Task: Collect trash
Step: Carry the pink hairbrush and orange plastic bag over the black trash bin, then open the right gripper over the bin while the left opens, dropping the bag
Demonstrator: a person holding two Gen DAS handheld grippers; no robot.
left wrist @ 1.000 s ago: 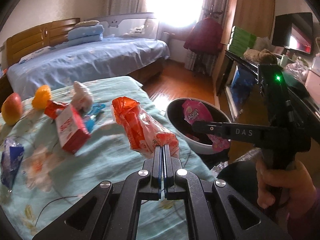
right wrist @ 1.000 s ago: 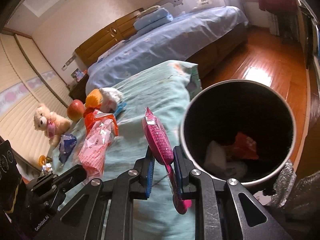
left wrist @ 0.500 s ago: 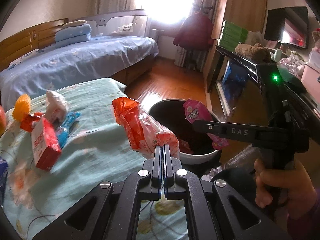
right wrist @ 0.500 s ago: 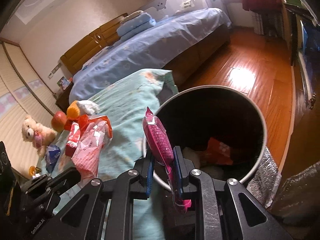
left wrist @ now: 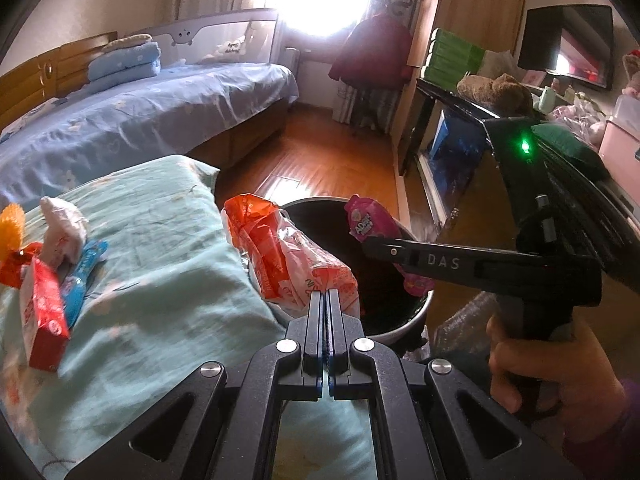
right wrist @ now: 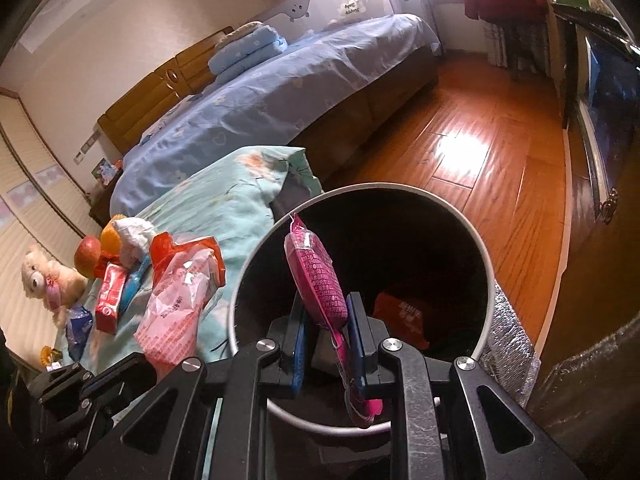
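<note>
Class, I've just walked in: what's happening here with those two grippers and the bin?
A person is collecting trash with two handheld grippers. The right gripper holds a pink snack packet over the open trash bin. The left gripper is shut on an orange-and-white wrapper at the bin's edge. More litter remains on the green bedspread.

**Both grippers clamped tight**

Left gripper [left wrist: 325, 294] sits bottom centre of its own view, jaws pressed fully together, angled downward. Right gripper [right wrist: 326, 316] is nearly closed at lower centre of its view, also tipped down. At the lower right of the left view, a hand [left wrist: 548, 364] wraps the right gripper's handle.
</note>
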